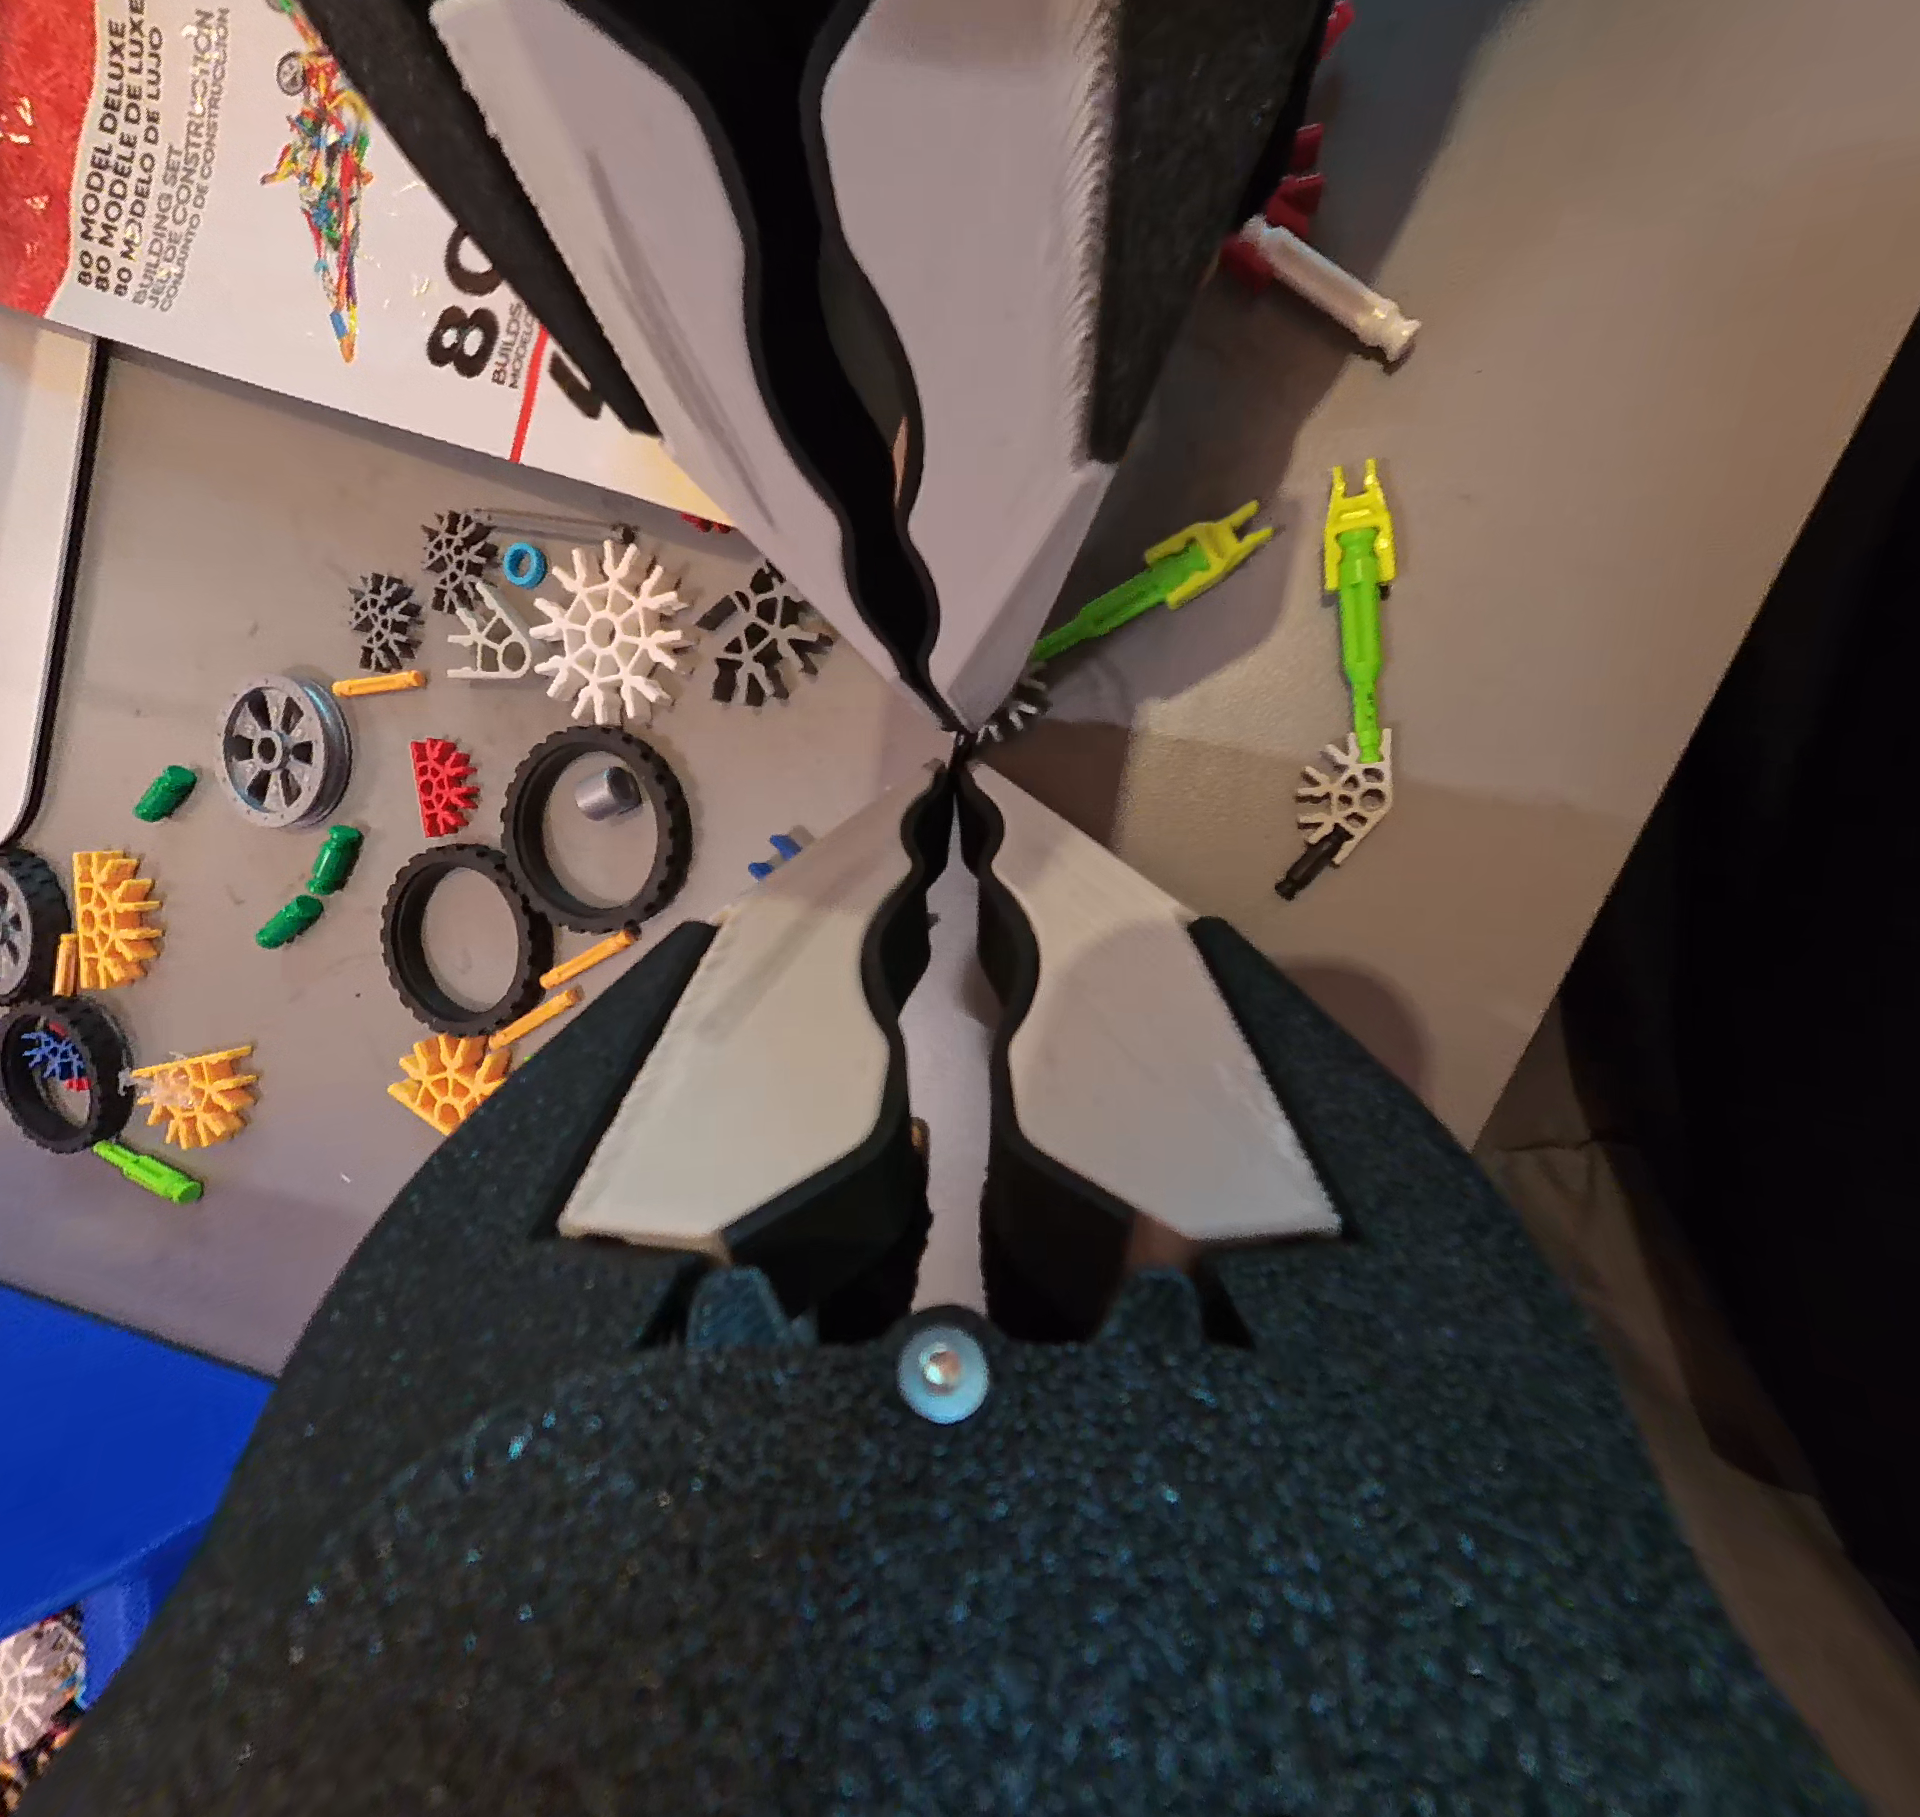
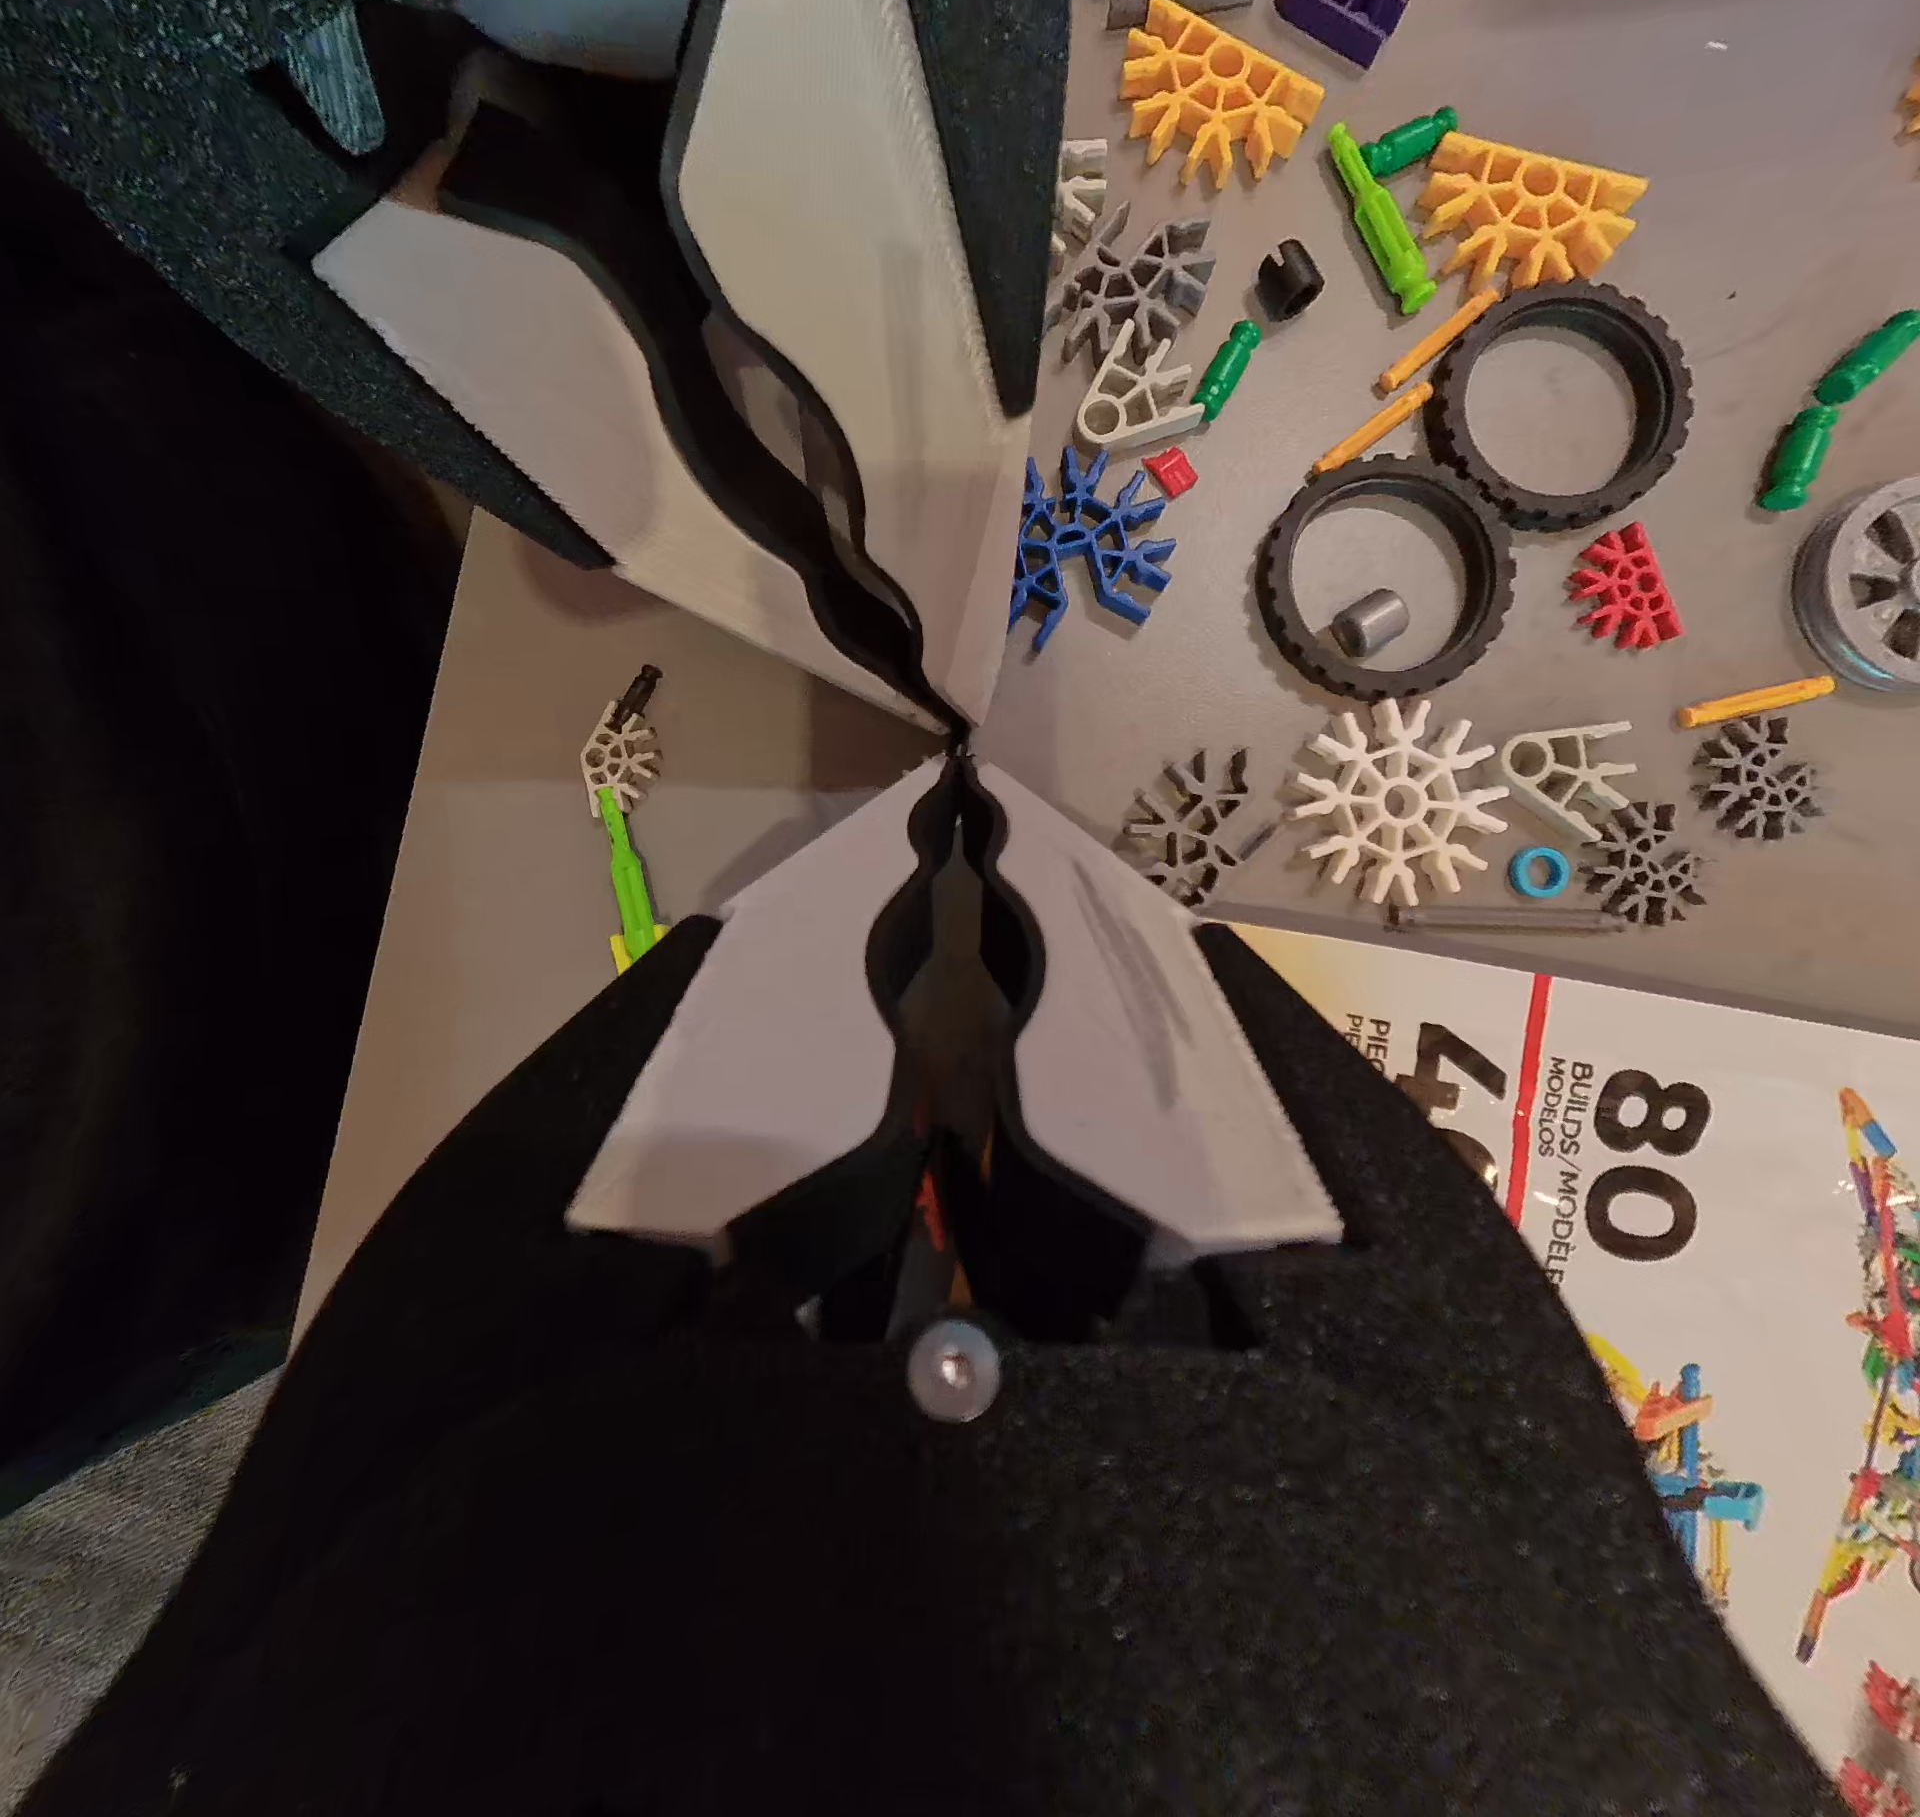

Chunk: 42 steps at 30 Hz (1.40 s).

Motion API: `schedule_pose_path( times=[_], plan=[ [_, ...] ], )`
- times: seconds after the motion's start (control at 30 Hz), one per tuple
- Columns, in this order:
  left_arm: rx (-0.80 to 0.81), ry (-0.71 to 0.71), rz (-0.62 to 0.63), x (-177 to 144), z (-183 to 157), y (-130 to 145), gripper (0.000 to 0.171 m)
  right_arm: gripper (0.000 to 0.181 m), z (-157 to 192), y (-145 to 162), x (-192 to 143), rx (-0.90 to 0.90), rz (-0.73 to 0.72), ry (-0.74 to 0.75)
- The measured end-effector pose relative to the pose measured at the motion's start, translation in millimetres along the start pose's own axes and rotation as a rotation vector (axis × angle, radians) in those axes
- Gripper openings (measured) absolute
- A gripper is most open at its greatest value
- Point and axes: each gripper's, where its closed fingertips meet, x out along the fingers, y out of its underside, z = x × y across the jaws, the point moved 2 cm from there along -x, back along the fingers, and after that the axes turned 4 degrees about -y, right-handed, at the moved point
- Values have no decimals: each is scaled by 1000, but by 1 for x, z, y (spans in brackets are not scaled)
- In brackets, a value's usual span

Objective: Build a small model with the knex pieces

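The left gripper (image 1: 956, 759) has its two fingers pressed together at the tips, and the right gripper (image 2: 956, 754) meets it tip to tip from the opposite side, its fingers likewise closed. Where the tips meet, a small grey toothed connector (image 1: 1023, 702) peeks out with a green rod (image 1: 1101, 609) running off it to a yellow clip (image 1: 1210, 546); whether either gripper actually clamps this piece cannot be told. Just beside it, toward the table's (image 1: 1507, 479) edge, lies a second green rod (image 1: 1361, 624) with a yellow clip at one end and a grey fan-shaped connector (image 1: 1345, 801) at the other, close to the drop into dark space beyond. That strip along the edge is mostly bare grey surface. On the other side the table is crowded: a white snowflake connector (image 2: 1397, 801), a blue snowflake connector (image 2: 1091, 546) near the right gripper's far finger, two black tyres (image 2: 1558, 406) touching each other, a small grey cylinder (image 2: 1366, 624) inside the nearer one, a red connector (image 2: 1626, 598), yellow fan connectors (image 2: 1216, 89), short green rods (image 2: 1808, 442), a grey wheel hub (image 2: 1870, 583) and a purple block (image 2: 1340, 1). A printed box (image 2: 1714, 1248) lies flat beyond the pile, hemming that side.
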Motion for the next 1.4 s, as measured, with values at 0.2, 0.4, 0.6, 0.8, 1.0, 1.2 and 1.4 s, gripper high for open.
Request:
schedule_pose_path(
  times=[0.2,0.4,0.6,0.8,1.0,1.2,1.4],
  plan=[
    [1,-8,-6,0,1,1,0,0,-3,-2,0,55,-4,-65],
    [6,-6,-14,0,1,1,0,0,-7,-7,-8,76,-57,-61],
    [15,-4,-11,1,2,0,0,0,-5,-4,0,66,-30,-67],
    [17,-2,-10,1,1,0,0,0,-8,-3,-1,63,-17,-45],
    [22,-3,-8,1,1,0,0,0,-7,-5,-3,52,-33,-45],
    [25,-4,-3,1,2,0,0,0,-5,-3,-1,46,-14,-52],
    [27,-2,2,1,2,0,0,0,-5,-2,-1,52,4,-50]
  ],
)
